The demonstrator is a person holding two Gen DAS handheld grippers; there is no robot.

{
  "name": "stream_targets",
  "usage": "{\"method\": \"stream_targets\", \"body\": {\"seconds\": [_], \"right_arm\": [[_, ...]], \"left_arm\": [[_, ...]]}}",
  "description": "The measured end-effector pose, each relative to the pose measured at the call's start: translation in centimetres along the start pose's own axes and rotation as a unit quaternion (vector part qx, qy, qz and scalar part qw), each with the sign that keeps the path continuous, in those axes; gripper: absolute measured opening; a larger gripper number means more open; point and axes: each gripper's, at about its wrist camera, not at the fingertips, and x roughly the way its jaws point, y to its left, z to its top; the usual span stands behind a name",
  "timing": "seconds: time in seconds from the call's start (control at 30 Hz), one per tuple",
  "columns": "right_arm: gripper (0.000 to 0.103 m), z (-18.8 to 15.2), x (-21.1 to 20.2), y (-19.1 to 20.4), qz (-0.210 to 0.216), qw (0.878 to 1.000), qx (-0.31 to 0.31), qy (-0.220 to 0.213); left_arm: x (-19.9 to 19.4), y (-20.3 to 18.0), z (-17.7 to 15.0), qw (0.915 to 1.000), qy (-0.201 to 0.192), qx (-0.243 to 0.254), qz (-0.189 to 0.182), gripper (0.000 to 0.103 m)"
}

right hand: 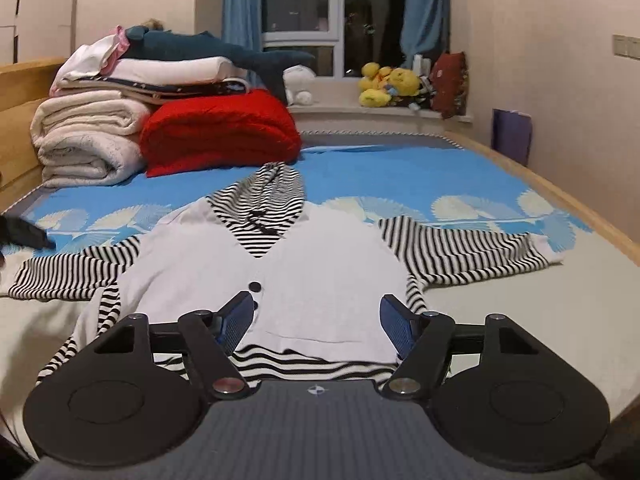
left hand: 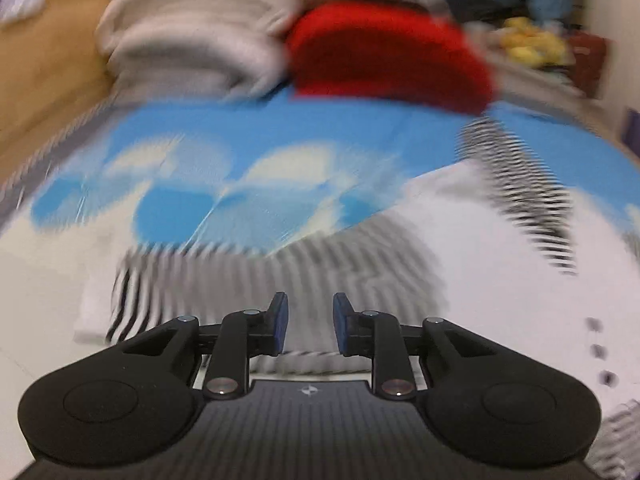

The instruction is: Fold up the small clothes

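A small white top [right hand: 312, 264] with black-and-white striped hood [right hand: 268, 204] and sleeves lies flat, front up, on the bed. Its left sleeve [right hand: 64, 276] and right sleeve [right hand: 460, 248] are spread out to the sides. My right gripper [right hand: 318, 320] is open and empty, hovering over the top's striped bottom hem [right hand: 304, 364]. My left gripper [left hand: 308, 324] is open and empty, just above the striped left sleeve [left hand: 248, 276]; that view is blurred by motion. The white body [left hand: 480, 248] shows to its right.
The bed has a blue sheet with white fan shapes [right hand: 400, 176]. A red folded blanket [right hand: 220, 132] and a stack of white blankets [right hand: 88, 136] stand at the back left. Plush toys [right hand: 388, 84] sit on the window sill. A wooden bed edge [right hand: 580, 208] runs on the right.
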Motion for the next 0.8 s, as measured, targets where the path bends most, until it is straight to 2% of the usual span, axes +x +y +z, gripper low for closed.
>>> {"method": "stream_targets", "body": {"seconds": [0.07, 0.17, 0.27, 0.33, 0.37, 0.4, 0.47, 0.57, 0.63, 0.7, 0.77, 0.8], "right_arm": [[0.072, 1.7, 0.3, -0.3, 0.020, 1.000, -0.003, -0.002], [0.072, 4.7, 1.7, -0.5, 0.038, 0.999, -0.022, -0.004], [0.072, 7.8, 4.2, 0.0, 0.046, 0.998, -0.037, -0.014], [0.073, 9.7, 6.4, 0.6, 0.049, 0.998, -0.041, -0.014], [0.073, 10.7, 7.7, 1.2, 0.052, 0.997, -0.048, -0.007], [0.073, 11.6, 8.9, 1.8, 0.056, 0.997, -0.057, -0.001], [0.073, 13.2, 11.3, 3.2, 0.068, 0.995, -0.073, 0.003], [0.073, 14.9, 14.3, 5.4, 0.100, 0.990, -0.099, -0.007], [0.073, 15.2, 15.9, 6.3, 0.112, 0.987, -0.111, -0.018], [0.073, 14.8, 17.0, 6.4, 0.112, 0.988, -0.102, -0.025], [0.072, 14.0, 18.5, 6.1, 0.105, 0.991, -0.085, 0.007], [0.071, 13.8, 19.0, 5.8, 0.104, 0.992, -0.071, 0.025]], "left_arm": [[2.2, 3.7, -0.3, 0.9977, 0.028, -0.057, 0.024, 0.044], [3.6, 9.8, -0.3, 0.9804, 0.061, -0.176, 0.062, 0.058], [4.2, 14.8, -1.9, 0.9502, 0.087, -0.288, 0.081, 0.059], [5.0, 16.6, -3.3, 0.9285, 0.105, -0.350, 0.065, 0.059], [5.0, 17.4, -3.9, 0.9199, 0.109, -0.372, 0.060, 0.059], [5.1, 17.8, -4.2, 0.9156, 0.111, -0.382, 0.058, 0.058], [5.5, 18.3, -4.8, 0.9135, 0.108, -0.388, 0.059, 0.053], [7.1, 17.8, -5.1, 0.9167, 0.122, -0.372, 0.080, 0.008], [7.7, 17.3, -5.0, 0.9169, 0.127, -0.366, 0.097, 0.001], [7.7, 16.4, -4.2, 0.9203, 0.116, -0.353, 0.124, 0.001], [7.2, 15.0, -2.7, 0.9261, 0.095, -0.335, 0.146, 0.001], [6.6, 13.8, -1.6, 0.9317, 0.075, -0.324, 0.147, 0.001]]}}
